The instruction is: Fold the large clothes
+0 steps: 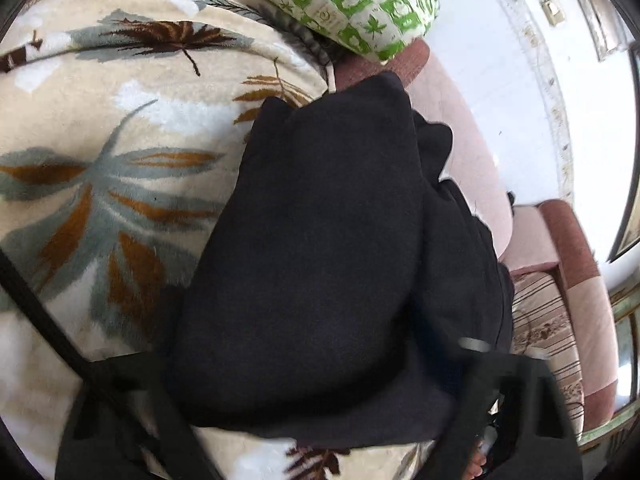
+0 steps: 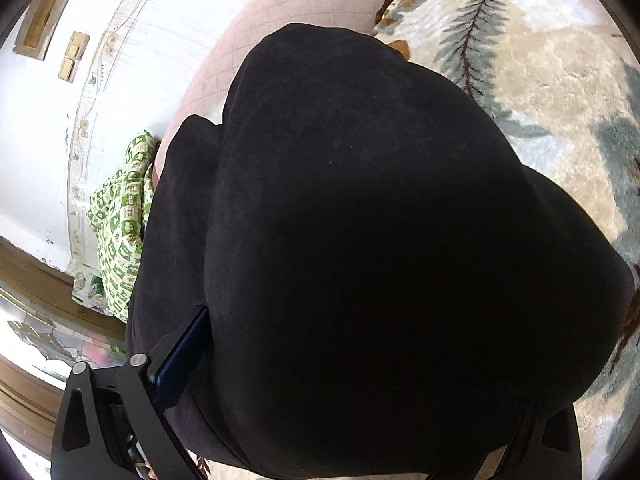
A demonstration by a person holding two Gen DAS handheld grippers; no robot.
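We have the black garment [image 1: 320,260] lying folded on the leaf-patterned blanket [image 1: 100,160], just below the green pillow [image 1: 352,4], our left gripper [image 1: 304,412] fingers apart astride its near edge, while whether our right gripper [image 2: 320,420] grips it we cannot tell.

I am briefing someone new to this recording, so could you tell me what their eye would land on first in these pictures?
A big black garment fills the middle of both views, lying bunched on a cream blanket with leaf patterns. A green-and-white patterned pillow sits beyond it near the white wall, at the top of the left wrist view. In the right wrist view the cloth drapes over the right gripper, one blue pad showing.
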